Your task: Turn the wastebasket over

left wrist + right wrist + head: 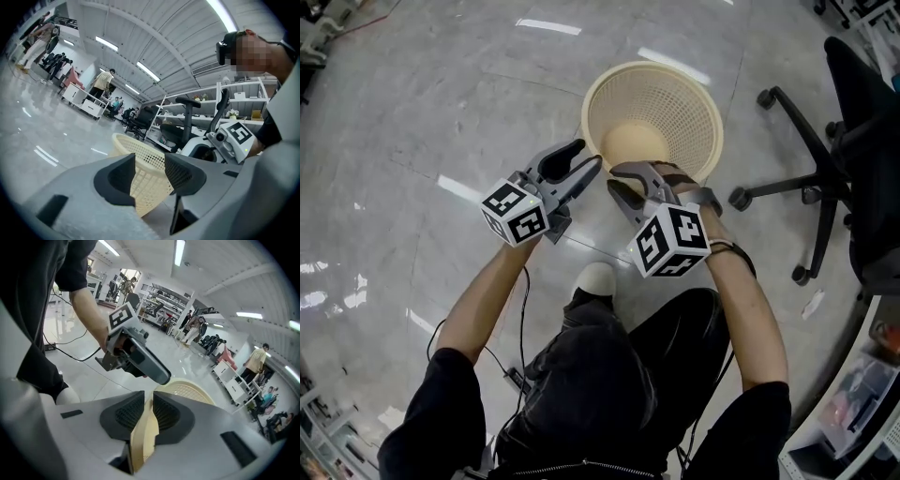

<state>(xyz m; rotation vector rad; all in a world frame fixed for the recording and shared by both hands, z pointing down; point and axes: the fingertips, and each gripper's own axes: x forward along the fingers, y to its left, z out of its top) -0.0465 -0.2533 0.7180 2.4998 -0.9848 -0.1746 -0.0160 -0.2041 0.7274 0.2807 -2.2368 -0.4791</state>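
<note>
A pale cream plastic wastebasket with lattice walls (680,108) is on the glossy grey floor (441,112), just in front of the seated person, and its wide round mouth faces up. In the head view its plain bottom can be seen through the mouth. It is not turned over yet.

The right gripper (614,180) reaches to the near edge of the basket. In the right gripper view its two dark ribbed pads (165,414) are almost together, with the cream rim (143,437) pinched between them — this claw is gripping the wastebasket at its rim.

The left gripper (589,155) is on the near-left side of the basket, with its tips just beside the rim. In the left gripper view its jaws stand apart, and the lattice wall (150,180) shows in the gap between them. The pads do not press on it — this claw is open and holds nothing.

The two grippers are near each other over the near side of the rim. A white shoe (598,278) of the person rests on the floor below them. A black office chair with a star base on castors (820,183) stands to the right of the basket, apart from it.
</note>
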